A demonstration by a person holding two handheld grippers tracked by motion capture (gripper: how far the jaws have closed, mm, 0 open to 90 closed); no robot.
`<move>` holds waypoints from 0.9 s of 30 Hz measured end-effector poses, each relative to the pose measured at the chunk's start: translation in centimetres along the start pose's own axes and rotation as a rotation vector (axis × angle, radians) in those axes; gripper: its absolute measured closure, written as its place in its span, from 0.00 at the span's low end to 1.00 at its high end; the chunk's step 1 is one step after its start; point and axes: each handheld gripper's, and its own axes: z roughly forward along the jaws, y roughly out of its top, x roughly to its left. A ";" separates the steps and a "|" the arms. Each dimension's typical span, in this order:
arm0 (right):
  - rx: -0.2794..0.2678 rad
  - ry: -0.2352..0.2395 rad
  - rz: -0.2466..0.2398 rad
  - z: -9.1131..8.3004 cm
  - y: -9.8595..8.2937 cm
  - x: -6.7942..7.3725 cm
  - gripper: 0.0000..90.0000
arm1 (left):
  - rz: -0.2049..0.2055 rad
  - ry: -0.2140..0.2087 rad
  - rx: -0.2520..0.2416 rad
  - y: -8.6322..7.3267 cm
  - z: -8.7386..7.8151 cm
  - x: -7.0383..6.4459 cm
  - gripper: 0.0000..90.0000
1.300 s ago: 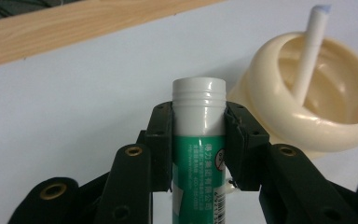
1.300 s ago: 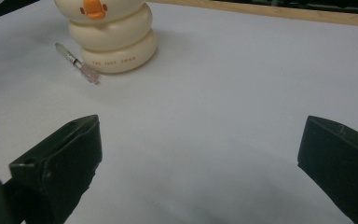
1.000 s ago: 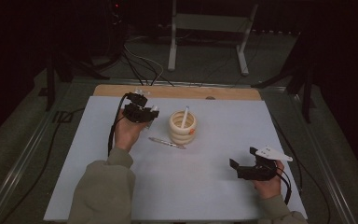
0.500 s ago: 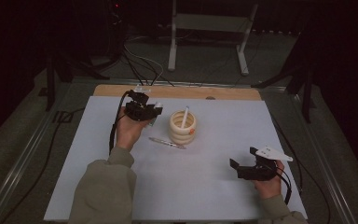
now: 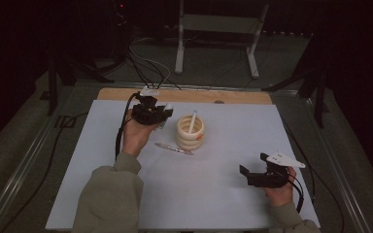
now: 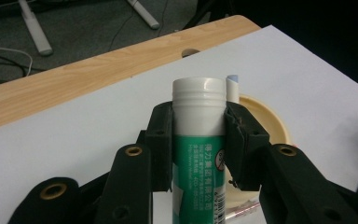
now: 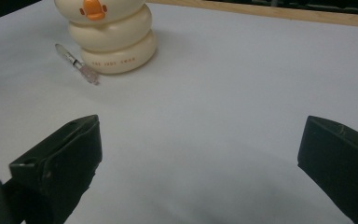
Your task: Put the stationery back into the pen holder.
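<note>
My left gripper [image 5: 151, 113] is shut on a green-and-white glue stick [image 6: 199, 93] with a white cap, held just left of a cream ringed holder [image 5: 190, 134]. The holder's rim [image 6: 266, 117] lies right behind the stick. A white pen [image 5: 192, 121] stands in the holder. A clear pen [image 5: 174, 148] lies on the sheet at the holder's foot, also seen as the clear pen [image 7: 79, 63] beside the duck-faced holder [image 7: 112, 37]. My right gripper [image 5: 255, 175] rests open near the front right, with nothing between the jaws of the right gripper [image 7: 200, 154].
A white sheet [image 5: 223, 194] covers the table, and a wooden edge [image 5: 199, 95] runs along the far side. Cables [image 5: 145, 68] and a white stand [image 5: 216, 29] lie on the floor beyond. Metal rails flank the table.
The left gripper has edged slightly right toward the holder with the glue stick in it. The right gripper has stayed put.
</note>
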 end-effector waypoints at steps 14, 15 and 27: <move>0.000 0.001 -0.002 0.0 0.0 0.0 0.00 | 0.027 -0.039 -0.029 0.5 0.3 -0.9 0.74; 0.000 0.001 -0.002 0.0 0.0 0.0 0.00 | 0.028 -0.044 -0.037 0.6 0.3 -1.0 0.74; 0.001 0.001 -0.001 0.0 0.0 0.0 0.00 | 0.039 -0.092 -0.074 1.1 0.6 -1.7 0.74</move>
